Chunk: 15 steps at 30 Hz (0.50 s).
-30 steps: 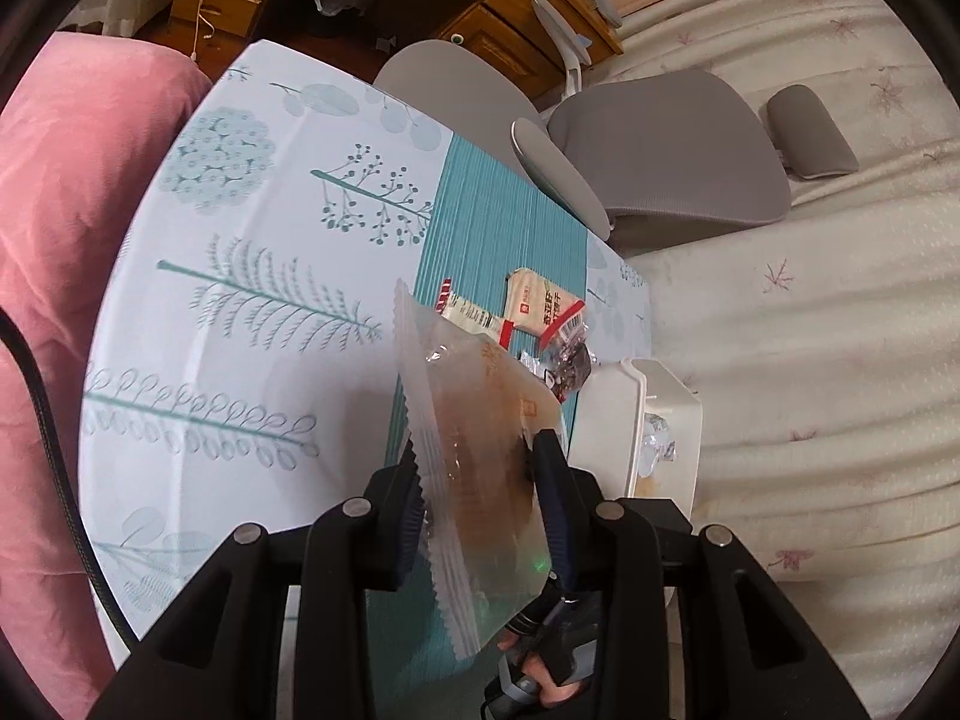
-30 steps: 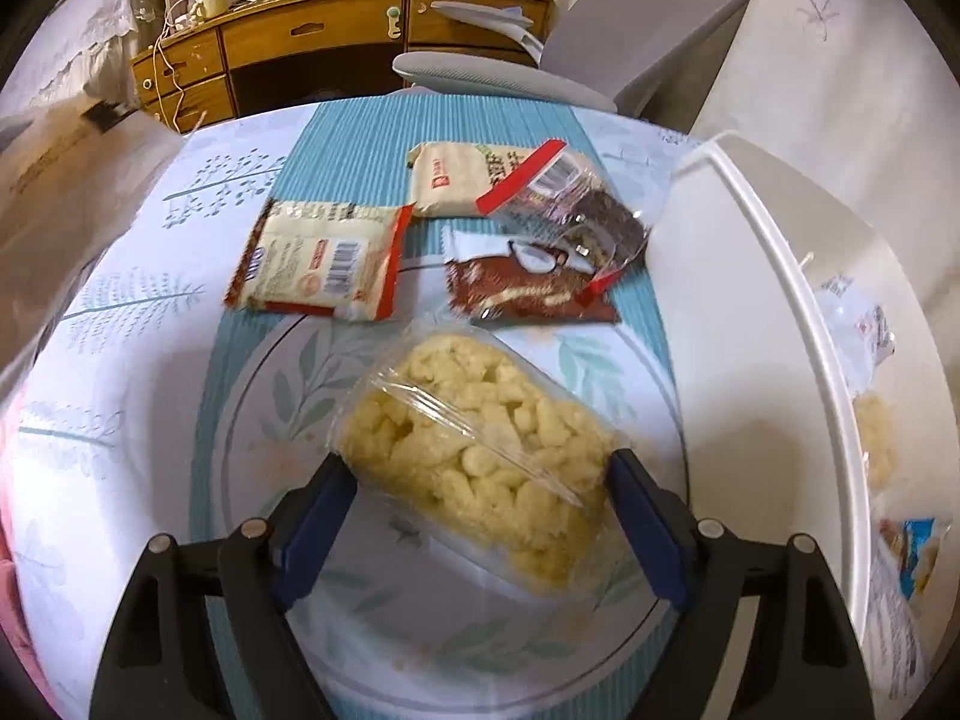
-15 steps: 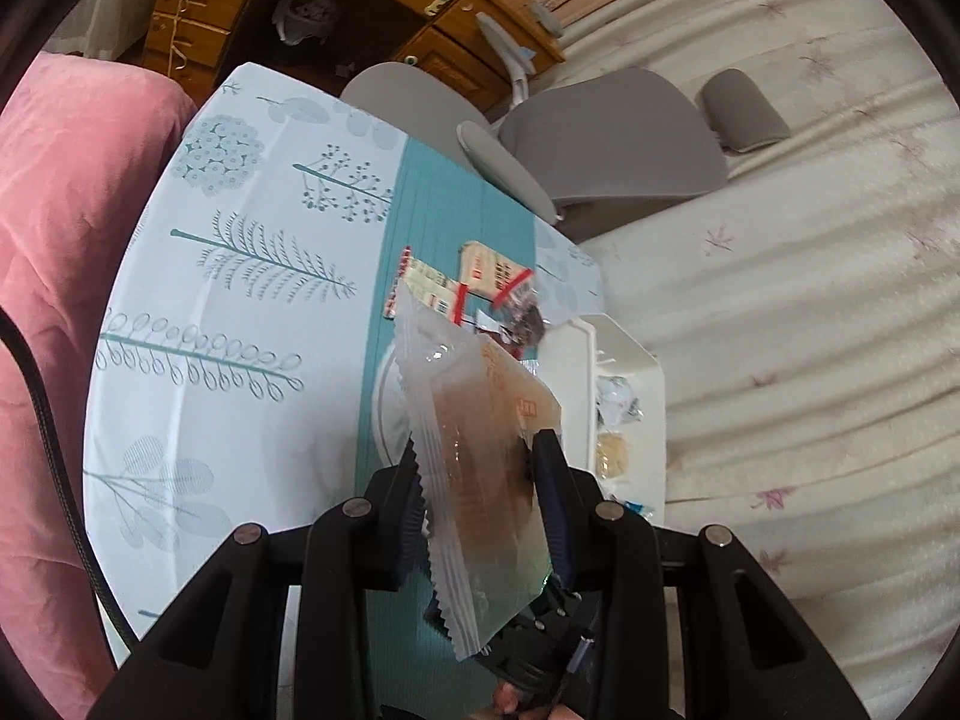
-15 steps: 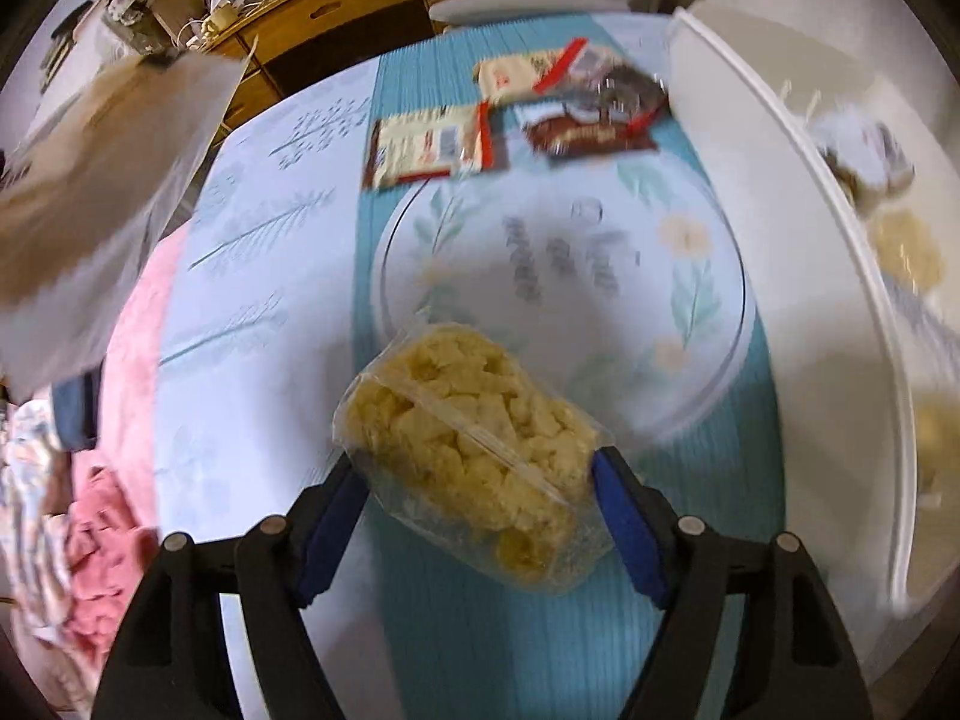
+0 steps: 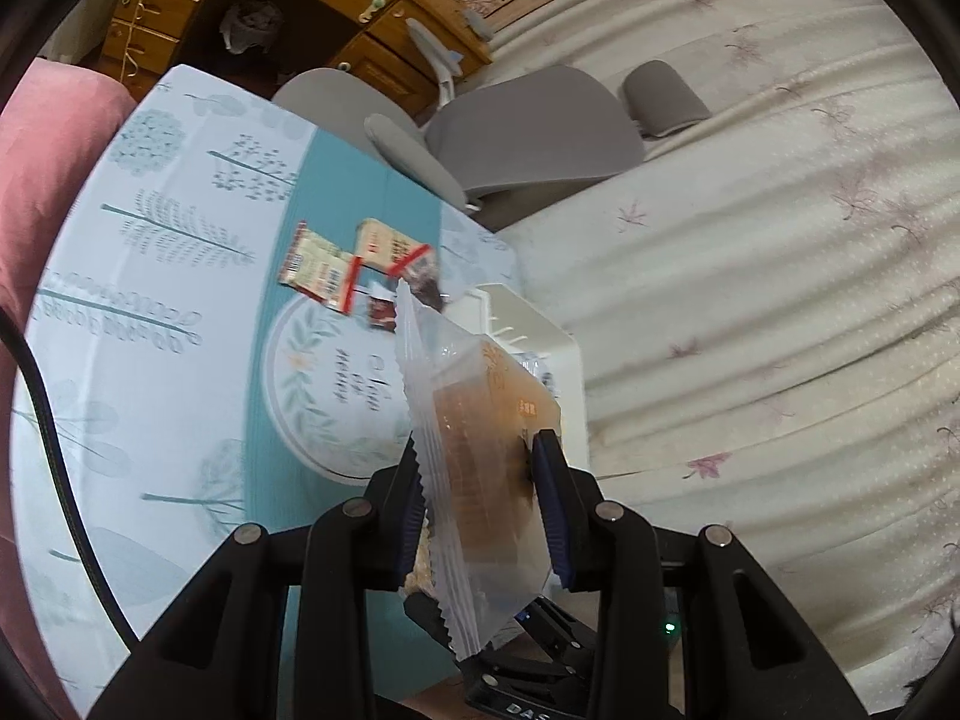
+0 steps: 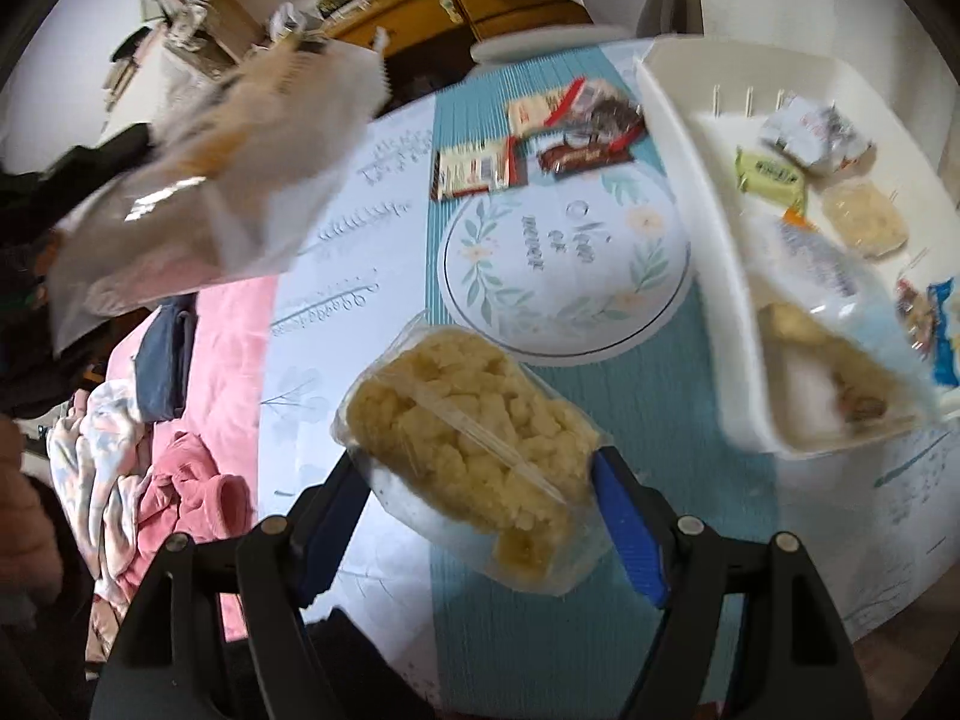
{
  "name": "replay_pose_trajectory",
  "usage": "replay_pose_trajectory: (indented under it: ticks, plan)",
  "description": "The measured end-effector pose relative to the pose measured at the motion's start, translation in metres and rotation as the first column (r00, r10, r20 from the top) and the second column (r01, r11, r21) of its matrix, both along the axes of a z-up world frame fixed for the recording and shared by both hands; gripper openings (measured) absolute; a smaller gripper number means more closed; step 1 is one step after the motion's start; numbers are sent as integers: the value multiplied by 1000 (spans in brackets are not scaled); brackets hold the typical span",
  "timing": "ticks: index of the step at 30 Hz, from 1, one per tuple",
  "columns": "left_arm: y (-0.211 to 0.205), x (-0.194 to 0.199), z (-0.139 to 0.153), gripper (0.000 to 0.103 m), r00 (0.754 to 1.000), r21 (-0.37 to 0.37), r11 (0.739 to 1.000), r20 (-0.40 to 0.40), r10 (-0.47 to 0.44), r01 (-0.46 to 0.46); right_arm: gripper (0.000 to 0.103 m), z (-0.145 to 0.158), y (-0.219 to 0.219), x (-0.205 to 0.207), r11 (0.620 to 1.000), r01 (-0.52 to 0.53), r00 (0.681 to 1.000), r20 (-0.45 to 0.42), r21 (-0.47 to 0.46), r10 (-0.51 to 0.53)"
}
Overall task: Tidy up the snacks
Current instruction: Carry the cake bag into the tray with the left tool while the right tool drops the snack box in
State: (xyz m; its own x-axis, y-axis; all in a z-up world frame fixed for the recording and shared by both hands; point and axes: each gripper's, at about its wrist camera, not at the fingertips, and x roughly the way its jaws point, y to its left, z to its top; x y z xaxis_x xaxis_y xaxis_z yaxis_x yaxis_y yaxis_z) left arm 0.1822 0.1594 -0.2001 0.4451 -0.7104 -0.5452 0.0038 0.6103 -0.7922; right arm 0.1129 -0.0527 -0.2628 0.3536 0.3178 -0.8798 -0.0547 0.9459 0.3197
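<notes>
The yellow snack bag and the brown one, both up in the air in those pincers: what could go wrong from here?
1. The right gripper pinches the yellow snack bag only at its two ends, so it may sag or slip out.
2. The white bin already holds several packets; a dropped bag could land on its rim and slide off.
3. The left gripper squeezes the brown snack bag, which might crush its contents.

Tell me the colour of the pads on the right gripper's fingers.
Blue pads, clamped on the clear bag of pale yellow puffed snack; clearest in the right wrist view.
</notes>
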Motion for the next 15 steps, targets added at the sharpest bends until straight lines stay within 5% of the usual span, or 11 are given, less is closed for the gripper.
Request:
replay_pose_trajectory:
  ticks: [15]
  plan:
    - [-119, -9, 25, 32, 999, -40, 999, 50, -22, 24, 75, 58, -98, -18, 995, -98, 980, 174, -11, 99]
